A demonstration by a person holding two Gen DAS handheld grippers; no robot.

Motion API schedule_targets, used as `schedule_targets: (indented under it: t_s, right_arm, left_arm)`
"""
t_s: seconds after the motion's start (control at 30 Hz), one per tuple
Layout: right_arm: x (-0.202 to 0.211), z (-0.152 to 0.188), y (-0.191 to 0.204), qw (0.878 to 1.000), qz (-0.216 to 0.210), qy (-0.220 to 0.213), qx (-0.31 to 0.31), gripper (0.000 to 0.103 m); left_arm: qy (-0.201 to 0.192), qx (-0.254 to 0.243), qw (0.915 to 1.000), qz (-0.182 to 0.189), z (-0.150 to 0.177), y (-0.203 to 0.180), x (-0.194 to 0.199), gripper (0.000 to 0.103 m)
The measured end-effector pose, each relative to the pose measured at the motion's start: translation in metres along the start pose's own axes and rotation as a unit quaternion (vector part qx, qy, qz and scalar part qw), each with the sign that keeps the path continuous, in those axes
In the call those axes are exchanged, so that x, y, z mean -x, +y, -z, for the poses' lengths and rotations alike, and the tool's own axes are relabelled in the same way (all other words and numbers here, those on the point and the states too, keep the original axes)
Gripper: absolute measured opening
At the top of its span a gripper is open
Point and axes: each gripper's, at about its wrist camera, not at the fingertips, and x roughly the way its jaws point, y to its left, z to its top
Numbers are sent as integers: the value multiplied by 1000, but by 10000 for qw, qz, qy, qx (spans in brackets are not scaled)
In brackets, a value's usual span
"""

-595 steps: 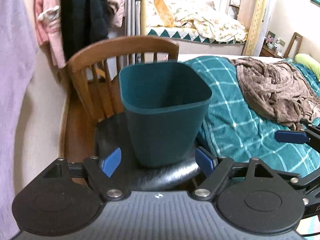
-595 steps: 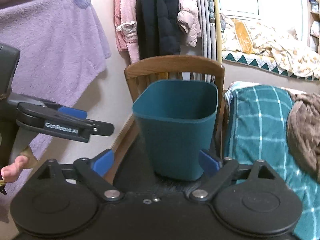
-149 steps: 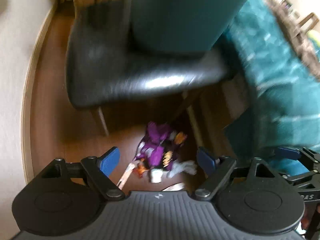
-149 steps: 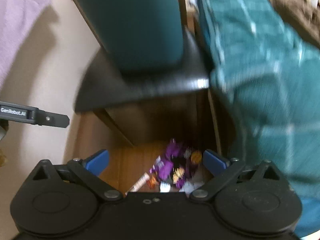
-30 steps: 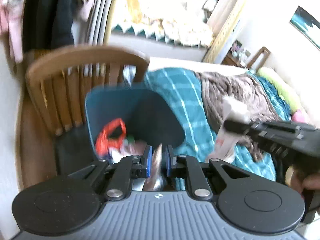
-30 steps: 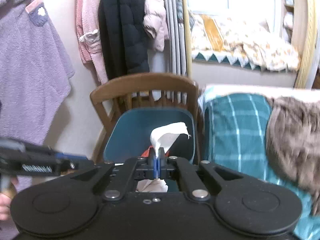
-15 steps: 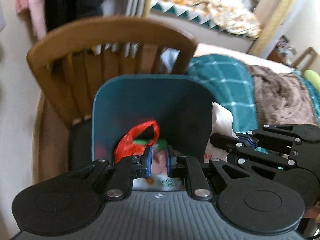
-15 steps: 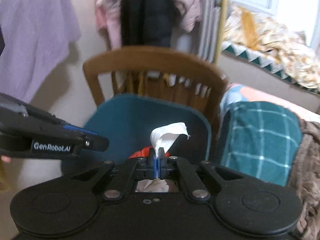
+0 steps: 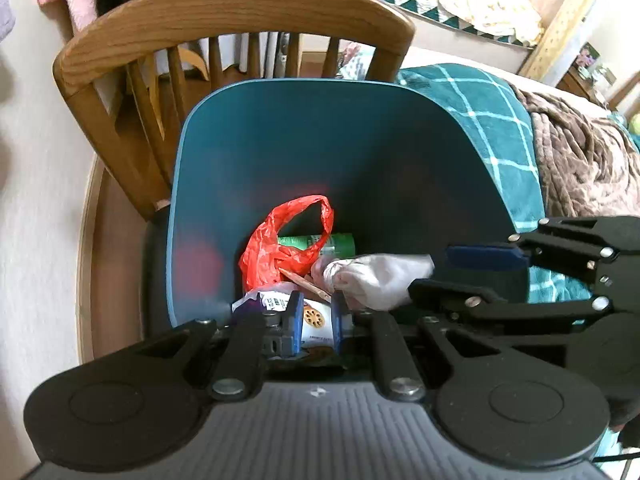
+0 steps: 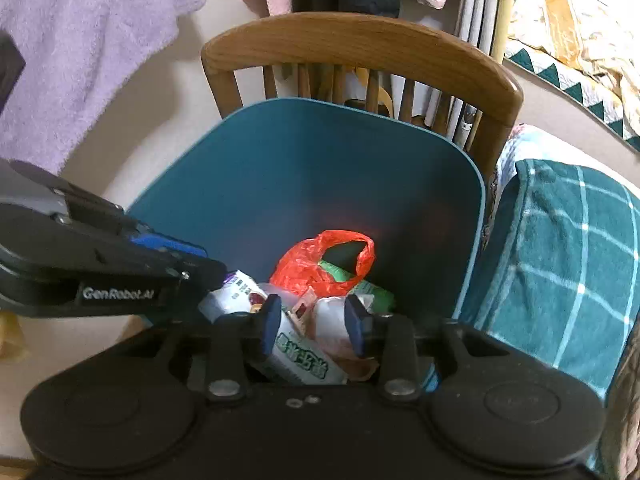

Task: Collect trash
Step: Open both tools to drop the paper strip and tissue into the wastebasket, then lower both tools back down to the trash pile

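A teal bin (image 9: 280, 128) (image 10: 304, 160) stands on the chair's black seat. Inside lie a red plastic bag (image 9: 280, 248) (image 10: 320, 264), a green wrapper (image 9: 340, 242), snack packets (image 10: 304, 360) and a crumpled white tissue (image 9: 372, 276) (image 10: 332, 320). My left gripper (image 9: 314, 318) hangs over the bin's near rim, jaws slightly apart with nothing between them. My right gripper (image 10: 314, 326) is over the bin from the right, jaws apart, the tissue lying loose just below them. Each gripper shows in the other's view, the right one (image 9: 480, 264) and the left one (image 10: 172, 260).
A wooden chair back (image 9: 240, 12) (image 10: 360, 44) rises behind the bin. A teal checked blanket (image 9: 480, 96) (image 10: 568, 248) and a brown throw (image 9: 580, 152) cover the bed at the right. A purple robe (image 10: 80, 40) hangs on the left wall.
My right gripper has opened and let the white tissue drop into the bin. My left gripper has opened slightly and its wrapper is gone. Both grippers moved closer over the bin.
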Motion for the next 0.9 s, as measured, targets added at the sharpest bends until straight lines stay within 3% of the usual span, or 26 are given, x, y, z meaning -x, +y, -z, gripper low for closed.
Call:
schedule_targets:
  t_s: [0.37,0.57,0.6,0.67,0.83,0.9]
  right_arm:
    - [69,18,20,9972,-9,-486,-572,41]
    - [105,37,51,9929,85,-743,-925,42]
    - [110,40,56,9922,110,-776,-967,42]
    - [121,47,70,9909,186,-832,-1042,43]
    - [144,69,105,9865,411,-997,-1231,51]
    - [150,79,118,9845,481,-1058,-1317,56]
  left_arm:
    - [-422,-704,9965,170,27,-5,59,19]
    - [-530,-967,9930,416,52,8,93,37]
    - [-569,-1031,9922,415,57,10,98,47]
    - [-678,-1138,9902,436,67,15,109,58]
    - [-733,-1422,9858,517,93,24,129,61]
    - [-764,-1542,9838,508,106,26,134,71]
